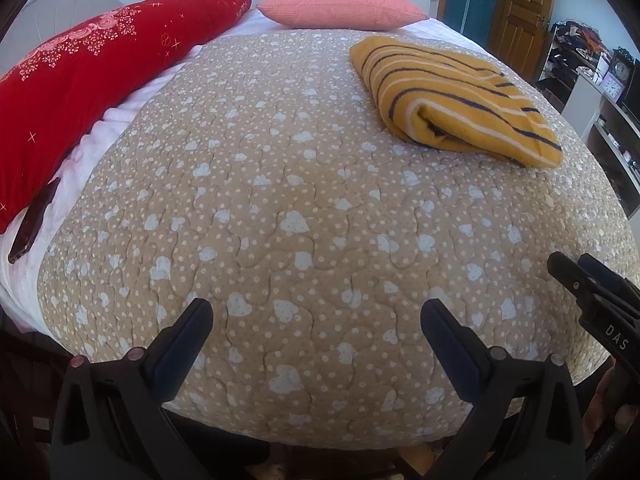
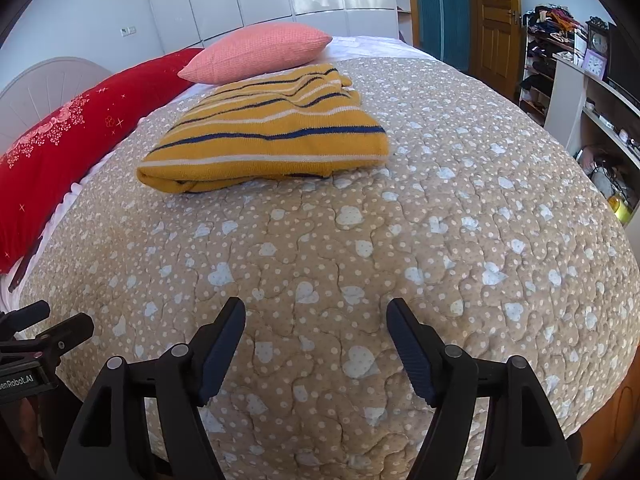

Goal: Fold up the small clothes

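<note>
1. Left wrist view: a beige quilt (image 1: 304, 208) dotted with white hearts covers the bed; a red bolster (image 1: 92, 76) and a pink pillow (image 1: 340, 6) lie at its head; the folded yellow striped garment (image 1: 452, 100) rests far right; the left gripper (image 1: 316, 320) hangs wide apart, holding nothing.
2. Right wrist view: the same quilt (image 2: 400, 220); the garment (image 2: 272, 136) lies ahead, just before the pillow (image 2: 256, 52); the right gripper (image 2: 316, 320) spreads wide, empty.
</note>
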`<action>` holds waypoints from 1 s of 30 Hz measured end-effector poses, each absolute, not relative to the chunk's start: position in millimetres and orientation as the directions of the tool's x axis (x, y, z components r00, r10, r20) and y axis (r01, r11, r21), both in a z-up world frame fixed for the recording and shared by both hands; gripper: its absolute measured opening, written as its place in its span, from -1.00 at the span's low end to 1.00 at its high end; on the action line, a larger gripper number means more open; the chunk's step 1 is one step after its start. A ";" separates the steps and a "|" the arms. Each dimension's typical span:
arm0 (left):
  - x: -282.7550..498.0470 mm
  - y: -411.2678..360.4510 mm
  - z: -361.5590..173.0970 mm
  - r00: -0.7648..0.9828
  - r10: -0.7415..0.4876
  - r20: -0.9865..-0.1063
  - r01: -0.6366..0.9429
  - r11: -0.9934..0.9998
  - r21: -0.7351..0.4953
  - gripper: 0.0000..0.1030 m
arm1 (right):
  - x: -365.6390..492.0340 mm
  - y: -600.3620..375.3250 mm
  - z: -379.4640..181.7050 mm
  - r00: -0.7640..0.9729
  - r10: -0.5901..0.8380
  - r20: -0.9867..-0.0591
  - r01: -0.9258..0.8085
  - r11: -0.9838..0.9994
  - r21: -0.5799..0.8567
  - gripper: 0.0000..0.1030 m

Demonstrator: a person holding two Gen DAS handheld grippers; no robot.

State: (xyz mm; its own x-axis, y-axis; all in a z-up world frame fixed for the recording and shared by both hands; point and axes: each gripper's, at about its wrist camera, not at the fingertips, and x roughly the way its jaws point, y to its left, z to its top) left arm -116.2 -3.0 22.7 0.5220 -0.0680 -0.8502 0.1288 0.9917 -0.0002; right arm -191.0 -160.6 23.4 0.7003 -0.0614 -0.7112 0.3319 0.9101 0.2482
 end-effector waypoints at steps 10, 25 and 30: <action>-109.0 -1.6 5.6 0.505 -0.050 -0.862 0.126 0.992 0.016 1.00 | -190.1 -159.4 20.7 0.698 -0.062 -0.713 0.333 0.910 0.247 0.56; -106.3 -2.7 -2.2 0.508 -0.031 -0.861 0.108 0.994 0.028 1.00 | -180.6 -145.4 10.1 0.688 -0.107 -0.717 0.332 0.926 0.181 0.76; -106.5 -3.2 -3.4 0.506 -0.028 -0.862 0.107 0.994 0.030 1.00 | -178.4 -143.6 9.2 0.686 -0.113 -0.719 0.333 0.927 0.173 0.81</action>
